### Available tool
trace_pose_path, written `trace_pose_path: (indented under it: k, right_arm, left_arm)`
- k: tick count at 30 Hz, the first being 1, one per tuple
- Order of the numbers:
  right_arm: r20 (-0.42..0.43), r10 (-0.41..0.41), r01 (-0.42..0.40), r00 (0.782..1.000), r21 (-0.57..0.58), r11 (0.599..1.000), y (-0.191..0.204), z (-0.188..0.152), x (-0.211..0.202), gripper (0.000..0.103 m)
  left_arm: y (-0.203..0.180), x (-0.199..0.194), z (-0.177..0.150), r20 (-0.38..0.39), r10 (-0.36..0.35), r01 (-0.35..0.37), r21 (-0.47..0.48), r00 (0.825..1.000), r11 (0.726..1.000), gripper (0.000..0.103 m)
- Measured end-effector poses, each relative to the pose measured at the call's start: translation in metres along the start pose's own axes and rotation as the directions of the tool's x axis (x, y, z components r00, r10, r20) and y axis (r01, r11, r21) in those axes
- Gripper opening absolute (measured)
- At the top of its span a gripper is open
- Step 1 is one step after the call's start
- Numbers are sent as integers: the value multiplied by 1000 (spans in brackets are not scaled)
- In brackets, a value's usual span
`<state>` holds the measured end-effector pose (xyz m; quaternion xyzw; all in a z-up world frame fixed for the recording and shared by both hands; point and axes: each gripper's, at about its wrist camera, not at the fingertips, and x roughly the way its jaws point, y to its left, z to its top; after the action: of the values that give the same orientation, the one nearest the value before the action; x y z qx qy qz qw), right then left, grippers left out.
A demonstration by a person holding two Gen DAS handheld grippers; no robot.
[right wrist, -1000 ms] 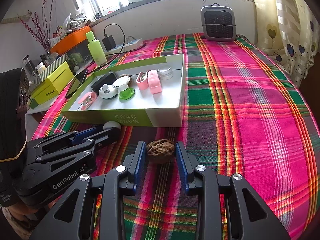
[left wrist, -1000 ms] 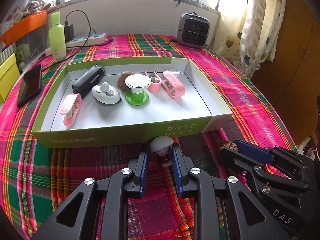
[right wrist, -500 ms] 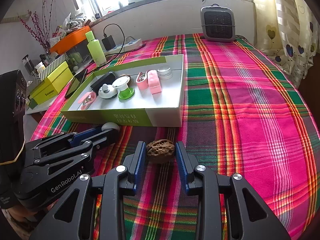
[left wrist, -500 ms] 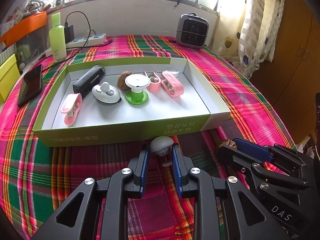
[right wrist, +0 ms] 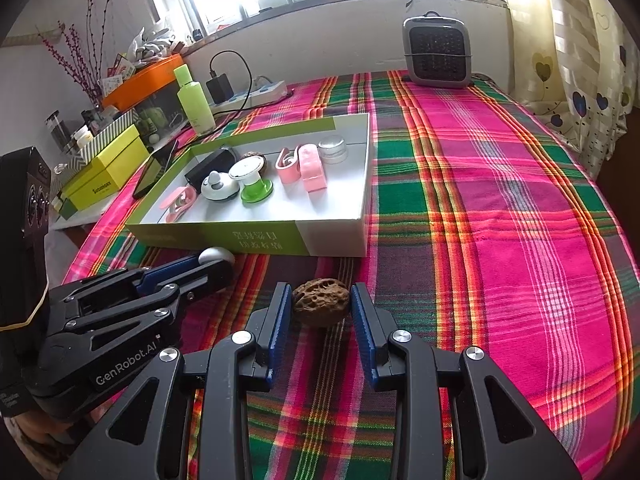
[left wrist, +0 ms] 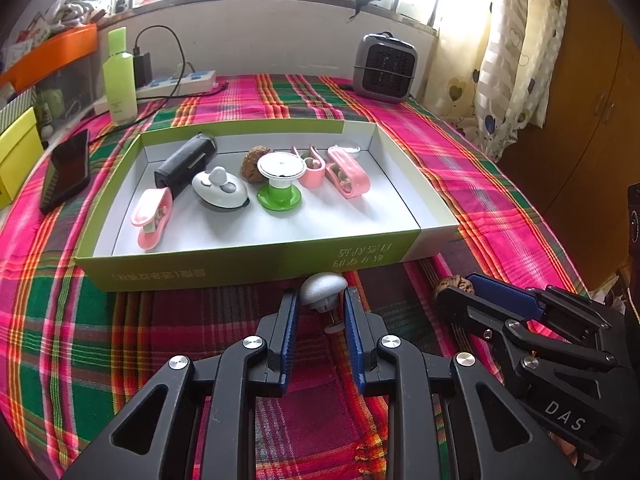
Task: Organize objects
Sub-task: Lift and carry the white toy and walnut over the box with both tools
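A green and white box (left wrist: 256, 264) on the plaid cloth holds several small items: pink clips, a black cylinder, a white gadget, a green-based cup, a walnut. My left gripper (left wrist: 320, 300) sits just before the box's front wall, its fingers closed around a small grey mushroom-shaped knob (left wrist: 323, 289) with a pin. My right gripper (right wrist: 320, 300) is to its right, with a brown walnut (right wrist: 321, 307) between its fingers; the left finger touches it and a small gap shows on the right. The walnut rests on the cloth. It also shows in the left wrist view (left wrist: 454, 283).
A phone (left wrist: 66, 170) lies left of the box. A green bottle (left wrist: 119, 80), a power strip (left wrist: 176, 84) and a small heater (left wrist: 384, 68) stand at the back. Yellow boxes (right wrist: 104, 168) sit at the far left. The cloth's right side (right wrist: 500, 200) is bare.
The left gripper's fingers have closed slightly on the knob. The view has shifted a little toward the box. The right gripper and walnut have barely moved.
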<state>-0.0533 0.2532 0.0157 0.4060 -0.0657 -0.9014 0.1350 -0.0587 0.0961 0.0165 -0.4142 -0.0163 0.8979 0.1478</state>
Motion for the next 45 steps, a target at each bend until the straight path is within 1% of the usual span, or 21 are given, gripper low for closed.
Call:
trace_pose_path:
  k: [10,20,30,45]
  right_arm:
    - [28,13,-12,1000,-14,1000,8,7,-9,32]
    - [67,21,-18,998,-44,999,19,21,-16,32]
    - [71,13,-8,997,-73,997,25,39,-2,32]
    - [35,4,-1,999,-80,997,27,59,29,32]
  left_arm:
    - [8,-13,4,21,0,0,-12,1000,1000,21]
    - [18,-23,16,58,8,-6,-30,998,1000,21]
    - [34,-20,32,70,29,-25,-53,997,998,21]
    - [47,2,47,40,39,-36,-65,998,997,21]
